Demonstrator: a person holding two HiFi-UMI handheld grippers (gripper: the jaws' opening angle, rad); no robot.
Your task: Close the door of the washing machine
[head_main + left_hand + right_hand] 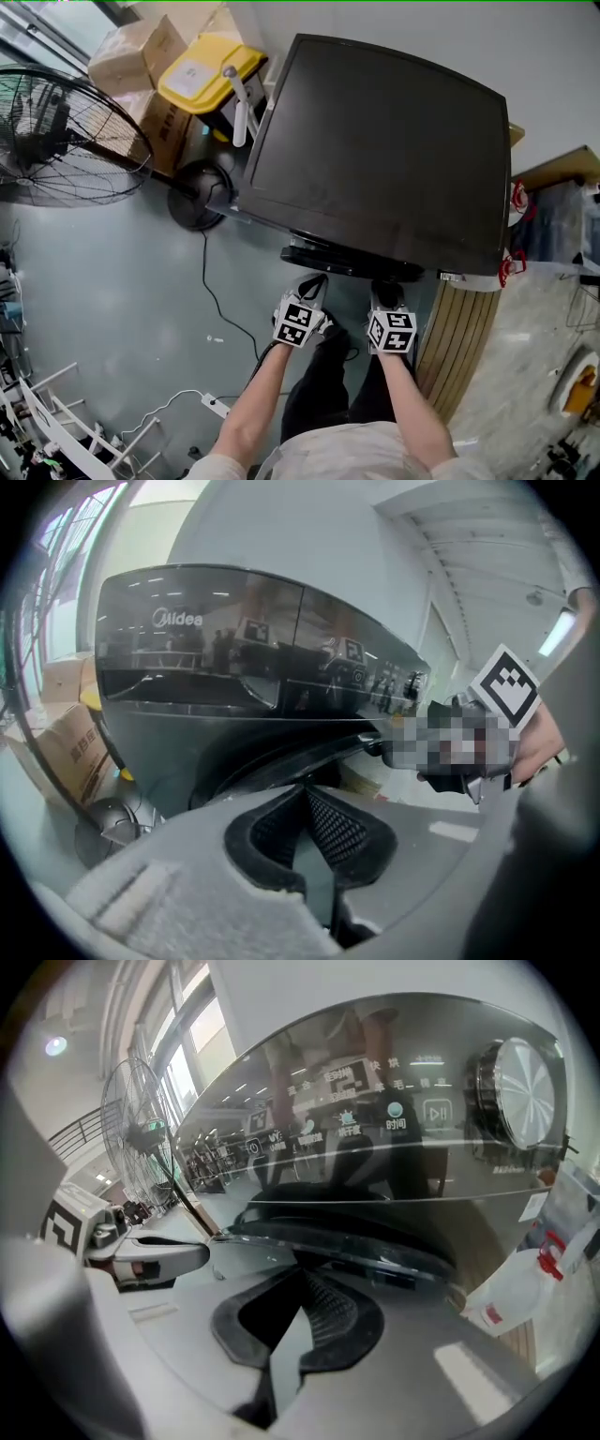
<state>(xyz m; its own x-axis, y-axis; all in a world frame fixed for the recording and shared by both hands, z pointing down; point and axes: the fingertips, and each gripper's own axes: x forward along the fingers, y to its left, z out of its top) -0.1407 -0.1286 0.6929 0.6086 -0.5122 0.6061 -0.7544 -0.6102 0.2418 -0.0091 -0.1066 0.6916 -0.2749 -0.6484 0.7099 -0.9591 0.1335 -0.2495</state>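
Observation:
The dark washing machine (375, 141) fills the middle of the head view, seen from above. Its round door (349, 260) juts out ajar at the lower front. My left gripper (316, 282) and right gripper (383, 293) sit side by side just before that door, both shut and holding nothing. In the left gripper view the left gripper (305, 790) points at the door's rim (300, 752) under the machine's front panel (234, 658); the right gripper's marker cube (507, 684) shows at the right. In the right gripper view the right gripper (302, 1279) is close under the glass door (347, 1241), below the control panel (375, 1119).
A standing fan (56, 141), cardboard boxes (141, 47) and a yellow lid (202, 70) crowd the floor to the machine's left. A cable and power strip (211, 403) lie on the floor. A slatted wooden panel (464, 337) stands right of my arms. A white bottle (511, 1288) sits by the machine.

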